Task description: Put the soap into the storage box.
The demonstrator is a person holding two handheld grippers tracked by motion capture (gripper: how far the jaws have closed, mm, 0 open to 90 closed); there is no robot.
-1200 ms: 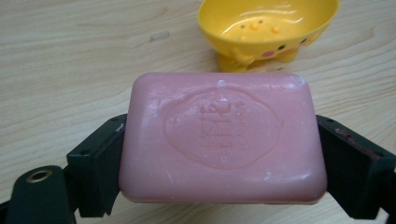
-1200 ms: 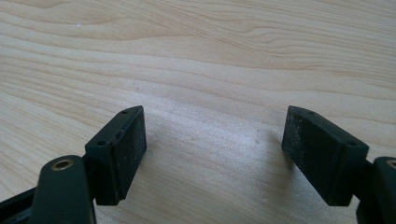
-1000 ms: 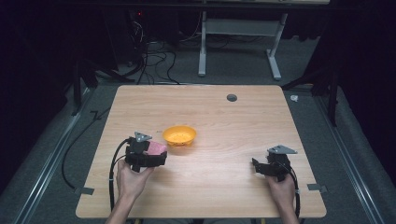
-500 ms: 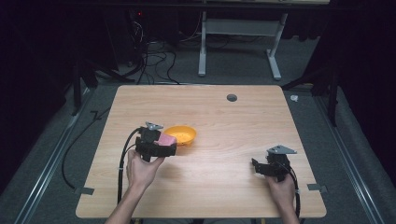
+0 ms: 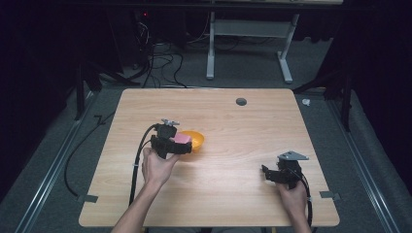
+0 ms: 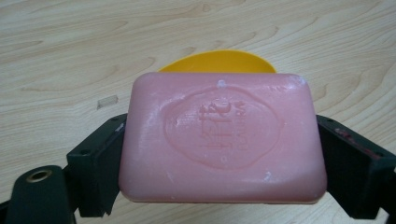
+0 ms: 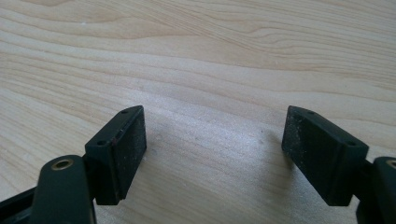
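Note:
A pink bar of soap [image 6: 223, 137] with an embossed oval stamp sits between the jaws of my left gripper [image 6: 223, 158], which is shut on it. In the high view that gripper [image 5: 180, 144] holds the soap [image 5: 182, 139] just above the left rim of a small orange bowl [image 5: 195, 141] near the table's middle left. The bowl's far rim [image 6: 219, 60] peeks out behind the soap. My right gripper [image 5: 268, 174] rests low at the front right of the table, open, with bare wood between its jaws [image 7: 215, 154].
The wooden table [image 5: 233, 194] has a round cable hole [image 5: 241, 101] near its far edge. Tape tabs mark the front corners [image 5: 87, 198]. A small clear tape scrap [image 6: 107, 101] lies on the wood left of the bowl. Cables and a desk frame stand on the floor beyond.
My left gripper has carried the soap forward and to the right, from the bowl's left side to over its near-left rim. The right gripper has stayed put.

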